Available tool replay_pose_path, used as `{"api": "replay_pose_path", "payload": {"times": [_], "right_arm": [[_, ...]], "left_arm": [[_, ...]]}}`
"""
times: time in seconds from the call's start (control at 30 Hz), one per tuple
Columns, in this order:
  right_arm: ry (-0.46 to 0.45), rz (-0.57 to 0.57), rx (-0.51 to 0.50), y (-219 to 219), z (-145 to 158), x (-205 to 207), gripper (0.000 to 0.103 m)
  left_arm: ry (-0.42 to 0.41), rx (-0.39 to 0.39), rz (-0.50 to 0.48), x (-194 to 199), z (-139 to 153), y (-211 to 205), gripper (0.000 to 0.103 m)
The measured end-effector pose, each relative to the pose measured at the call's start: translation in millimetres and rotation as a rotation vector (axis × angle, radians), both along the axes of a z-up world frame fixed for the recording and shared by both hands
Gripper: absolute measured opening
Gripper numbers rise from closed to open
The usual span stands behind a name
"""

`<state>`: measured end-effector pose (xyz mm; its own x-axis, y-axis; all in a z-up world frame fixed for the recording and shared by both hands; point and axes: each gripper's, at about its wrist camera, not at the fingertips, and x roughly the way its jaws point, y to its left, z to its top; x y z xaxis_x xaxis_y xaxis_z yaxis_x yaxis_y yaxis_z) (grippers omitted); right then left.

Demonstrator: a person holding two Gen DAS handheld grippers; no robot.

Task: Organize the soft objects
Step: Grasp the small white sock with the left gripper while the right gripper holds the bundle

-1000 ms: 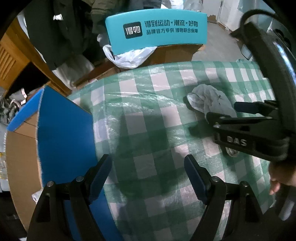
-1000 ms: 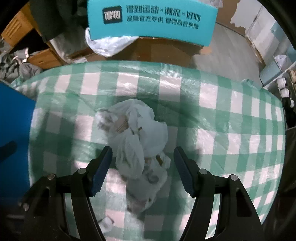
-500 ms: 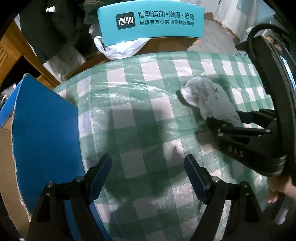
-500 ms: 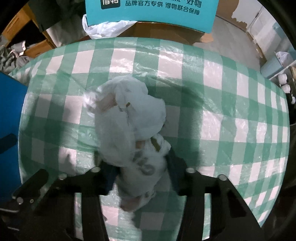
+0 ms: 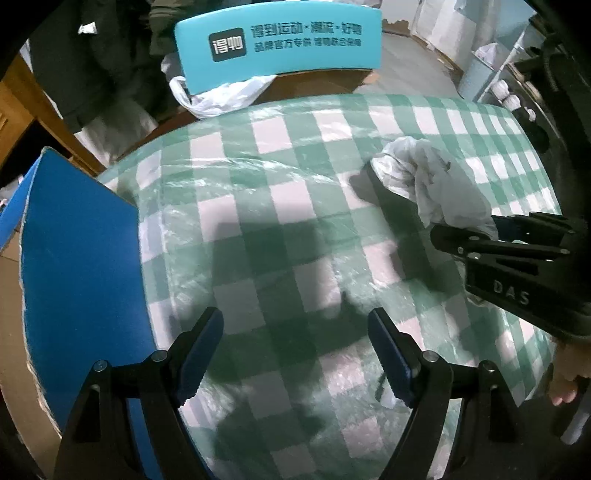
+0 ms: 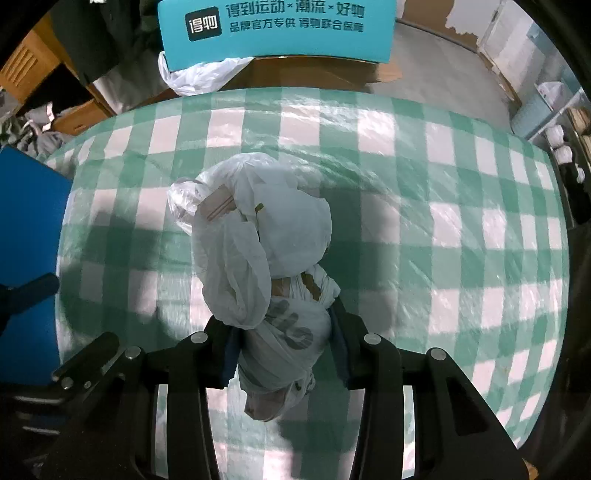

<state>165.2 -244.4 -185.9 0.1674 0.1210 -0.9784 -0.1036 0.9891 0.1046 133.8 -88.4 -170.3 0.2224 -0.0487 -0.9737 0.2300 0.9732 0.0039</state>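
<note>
right gripper [image 6: 284, 350] jaws just closed, clamping white plastic bag [image 6: 258, 243] | left gripper [image 5: 295, 354] spread wide, empty, pointing down

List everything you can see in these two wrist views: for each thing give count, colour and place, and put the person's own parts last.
Plastic bag bundle: one, white, mid-table, pinched at its near end.
Tablecloth: one, green and white check under clear film, covering the table.
Box flap: one, blue over brown cardboard, left of the table.
Printed box: one, teal, beyond the far edge.
Loose bag: one, white, below the teal box.
Left gripper: one, black with blue pads, open over bare cloth.
Right gripper: one, black, just closed on the bundle.
Hand: one, lower right, left view.
</note>
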Motion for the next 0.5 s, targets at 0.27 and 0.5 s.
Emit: {"api": "replay_pose_path", "payload": {"times": [0.27,0.5], "right_arm": [[-0.01,-0.005,0.009,-8,13,-27,0.04],[-0.023,-0.018,0.016,-21,22,-49,0.04]], "left_arm": [[0.008,-0.01,-0.034,-19,-3,-14,0.082],[0.024,-0.012,-0.069,-33,-7,-28,0.082]]}}
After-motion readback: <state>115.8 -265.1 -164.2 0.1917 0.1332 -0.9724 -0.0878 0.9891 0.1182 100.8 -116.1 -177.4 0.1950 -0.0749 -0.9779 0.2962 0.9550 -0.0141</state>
